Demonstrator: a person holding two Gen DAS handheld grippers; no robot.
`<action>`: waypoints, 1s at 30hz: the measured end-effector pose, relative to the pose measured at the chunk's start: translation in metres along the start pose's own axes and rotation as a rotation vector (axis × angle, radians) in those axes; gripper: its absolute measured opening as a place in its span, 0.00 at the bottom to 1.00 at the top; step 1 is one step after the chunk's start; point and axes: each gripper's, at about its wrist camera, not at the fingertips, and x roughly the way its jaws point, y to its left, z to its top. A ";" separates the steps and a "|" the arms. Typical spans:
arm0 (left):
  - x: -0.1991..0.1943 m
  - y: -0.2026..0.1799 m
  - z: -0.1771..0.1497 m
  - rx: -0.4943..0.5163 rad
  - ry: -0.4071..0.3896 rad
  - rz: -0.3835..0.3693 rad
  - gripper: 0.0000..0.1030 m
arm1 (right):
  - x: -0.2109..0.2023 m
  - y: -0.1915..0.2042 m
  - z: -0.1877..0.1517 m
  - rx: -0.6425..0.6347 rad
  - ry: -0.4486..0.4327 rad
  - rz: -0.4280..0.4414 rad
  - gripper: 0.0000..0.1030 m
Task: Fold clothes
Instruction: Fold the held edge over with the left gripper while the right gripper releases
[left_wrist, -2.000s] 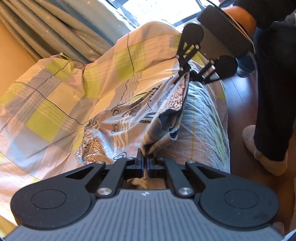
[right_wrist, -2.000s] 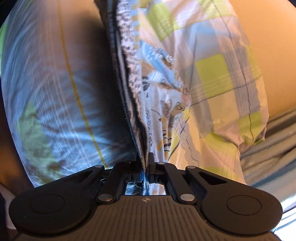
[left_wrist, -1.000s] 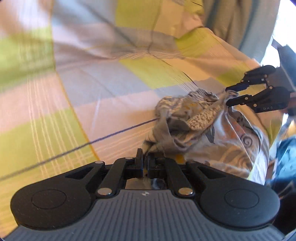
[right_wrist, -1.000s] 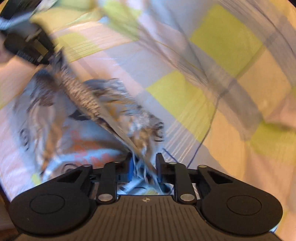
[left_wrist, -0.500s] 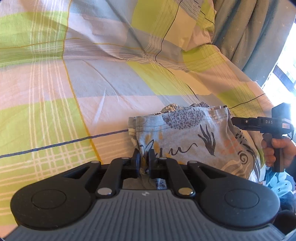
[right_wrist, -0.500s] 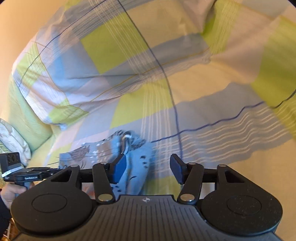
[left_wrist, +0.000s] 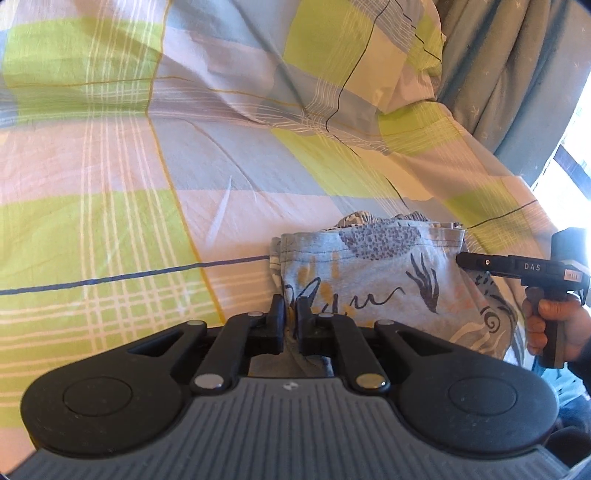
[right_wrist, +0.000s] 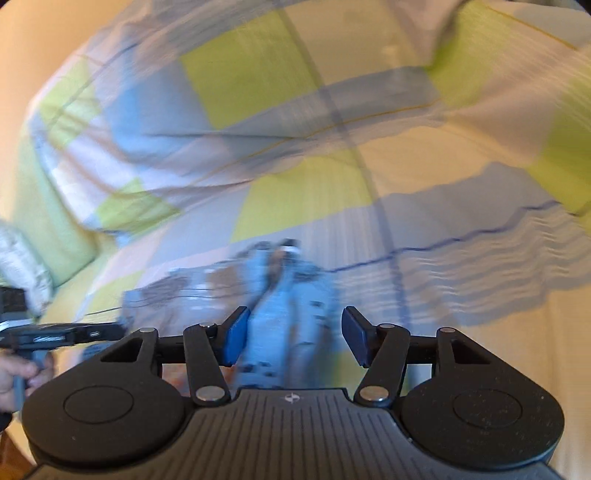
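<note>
The patterned garment (left_wrist: 373, 280) lies flat on the checked bedspread (left_wrist: 147, 177), a pale blue cloth printed with dark fronds, dotted patches and orange marks, its stitched hem (left_wrist: 369, 230) turned toward the far side of the bed.

At the left of the left wrist view the bedspread runs in green, pink and blue squares, crossed by a thin dark line (left_wrist: 110, 280) that meets the garment's left edge. In the middle, the left gripper (left_wrist: 290, 325) sits at the garment's near left corner; its fingers stand close together with only a narrow slit between them, and a fold of the cloth is pinched in that slit. To the right, the right gripper (left_wrist: 461, 260) reaches in sideways with its tip just at the garment's right edge. The person's right hand (left_wrist: 554, 328) wraps its handle. Above that, a checked pillow (left_wrist: 369, 48) rests at the head of the bed, with grey-blue curtains (left_wrist: 517, 74) beside it.

The right wrist view is blurred. At its left edge the left gripper (right_wrist: 122, 332) comes in from the side. In the centre the garment (right_wrist: 284, 295) lies bunched on the bedspread (right_wrist: 461, 184), and the right gripper (right_wrist: 293, 339) has its blue-padded fingers (right_wrist: 234, 338) spread wide, the cloth lying loose between them and gripped by neither.
</note>
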 end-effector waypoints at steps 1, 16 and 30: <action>0.000 -0.002 0.000 0.010 0.001 0.007 0.05 | -0.001 -0.003 -0.002 0.018 -0.008 -0.017 0.51; -0.021 -0.007 0.004 0.013 -0.108 -0.044 0.00 | -0.015 -0.007 -0.030 0.207 -0.162 0.021 0.04; -0.010 0.013 0.016 -0.061 -0.060 0.067 0.13 | 0.007 -0.022 0.004 0.156 -0.148 -0.050 0.03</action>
